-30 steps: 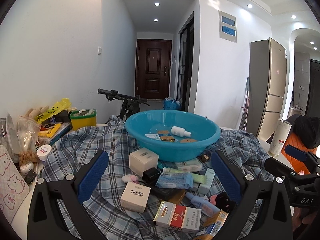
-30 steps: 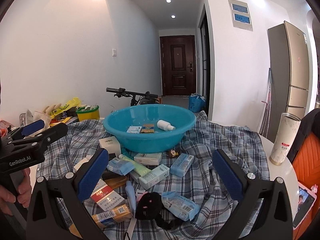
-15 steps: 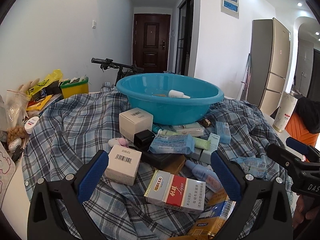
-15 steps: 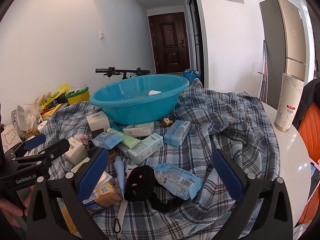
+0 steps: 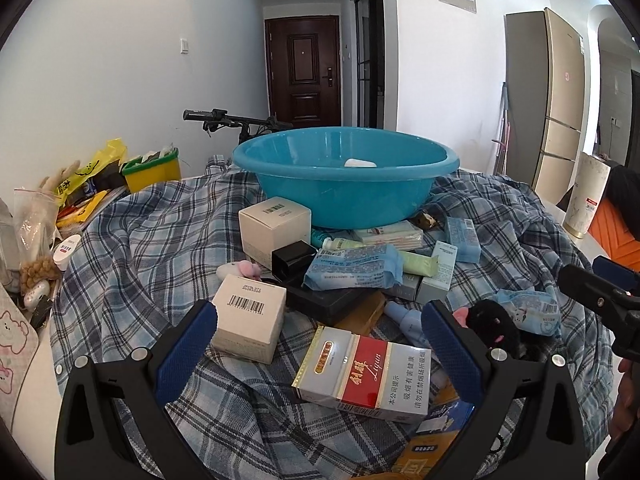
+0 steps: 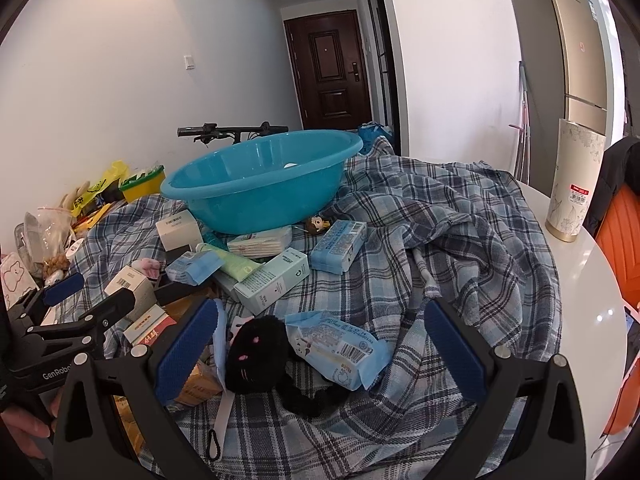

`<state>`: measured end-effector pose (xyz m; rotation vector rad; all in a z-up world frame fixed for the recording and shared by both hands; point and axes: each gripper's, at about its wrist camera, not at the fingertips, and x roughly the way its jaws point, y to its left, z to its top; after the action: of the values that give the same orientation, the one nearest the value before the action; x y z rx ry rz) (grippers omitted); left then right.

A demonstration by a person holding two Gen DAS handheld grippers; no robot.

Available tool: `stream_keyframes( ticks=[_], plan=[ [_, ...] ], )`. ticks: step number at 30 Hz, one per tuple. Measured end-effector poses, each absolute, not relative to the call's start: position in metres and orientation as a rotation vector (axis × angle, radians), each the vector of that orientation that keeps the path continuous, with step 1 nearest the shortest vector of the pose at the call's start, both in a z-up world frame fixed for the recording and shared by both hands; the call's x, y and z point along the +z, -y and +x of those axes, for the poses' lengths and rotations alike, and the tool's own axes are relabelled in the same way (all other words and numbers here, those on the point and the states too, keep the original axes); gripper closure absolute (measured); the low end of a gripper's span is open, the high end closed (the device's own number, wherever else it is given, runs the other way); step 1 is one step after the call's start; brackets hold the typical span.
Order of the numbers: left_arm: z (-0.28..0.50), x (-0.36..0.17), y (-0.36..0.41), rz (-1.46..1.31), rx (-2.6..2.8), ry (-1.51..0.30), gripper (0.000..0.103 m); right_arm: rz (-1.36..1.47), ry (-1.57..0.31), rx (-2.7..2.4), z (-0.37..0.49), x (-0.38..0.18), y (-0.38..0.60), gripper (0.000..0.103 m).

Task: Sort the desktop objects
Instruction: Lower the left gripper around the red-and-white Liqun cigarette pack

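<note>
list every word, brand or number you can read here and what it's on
"Liqun": red and silver cigarette carton between the fingers of the left gripper.
"GenRobo", cut off: side of the left gripper as the right wrist view shows it.
Barcode, digits too small: white box.
Print on the blue wipes packs, the pale green box and the tall white tube's sticker: too small to read.

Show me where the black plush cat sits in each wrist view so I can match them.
Left wrist: the black plush cat is low on the right, just beyond the right finger, beside a blue tissue pack.
Right wrist: the cat is low and left of centre, between the open fingers, touching that tissue pack.
Shared landmark: the blue basin.
</note>
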<state>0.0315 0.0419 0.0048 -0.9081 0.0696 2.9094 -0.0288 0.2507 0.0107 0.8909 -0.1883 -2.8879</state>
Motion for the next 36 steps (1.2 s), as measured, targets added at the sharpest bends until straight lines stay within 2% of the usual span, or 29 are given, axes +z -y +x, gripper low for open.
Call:
stream_keyframes(
  ticks=[25, 36],
  plan=[
    [0.018, -0.018, -0.080, -0.986, 2.762, -0.165, 0.000, 0.931, 0.270, -2.862, -0.034, -0.001, -0.262, 0.000],
    [0.018, -0.021, -0.080, -1.002, 2.723, -0.107, 0.000, 0.941, 0.274, -2.849, -0.036, -0.002, -0.259, 0.000]
  ],
)
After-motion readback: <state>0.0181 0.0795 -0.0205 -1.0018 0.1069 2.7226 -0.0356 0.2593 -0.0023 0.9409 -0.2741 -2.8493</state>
